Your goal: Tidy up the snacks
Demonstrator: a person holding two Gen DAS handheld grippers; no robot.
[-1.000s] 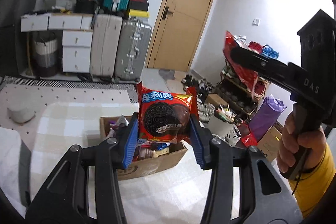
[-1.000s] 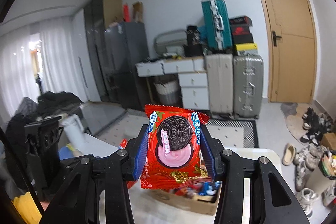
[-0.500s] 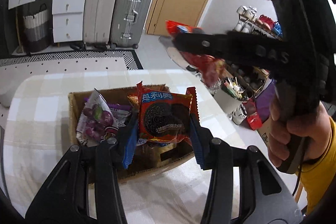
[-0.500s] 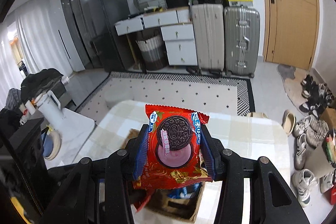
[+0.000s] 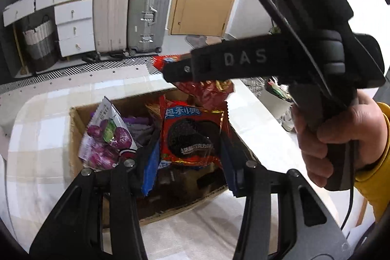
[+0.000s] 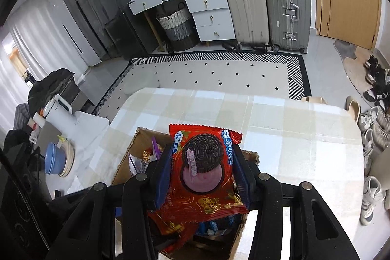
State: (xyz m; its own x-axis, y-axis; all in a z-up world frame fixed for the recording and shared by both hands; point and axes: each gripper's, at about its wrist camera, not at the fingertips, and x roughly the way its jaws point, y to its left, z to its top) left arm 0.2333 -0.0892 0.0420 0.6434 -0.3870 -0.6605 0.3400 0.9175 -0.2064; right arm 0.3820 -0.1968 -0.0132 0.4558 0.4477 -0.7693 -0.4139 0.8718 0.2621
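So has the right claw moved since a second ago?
Yes. The right claw has come down over the box; the suitcases sit higher in its view.

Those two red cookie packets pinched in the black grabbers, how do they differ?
The left gripper's red cookie packet pictures a dark cookie on a dark filling; the right gripper's red cookie packet pictures a pink filling under its cookie. The left's blue lettering runs along the top, the right's down the side. Both are held above the open cardboard box.

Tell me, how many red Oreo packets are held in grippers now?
2. One Oreo packet sits in the left gripper, another Oreo packet in the right gripper, both above the cardboard box. More may be hidden inside.
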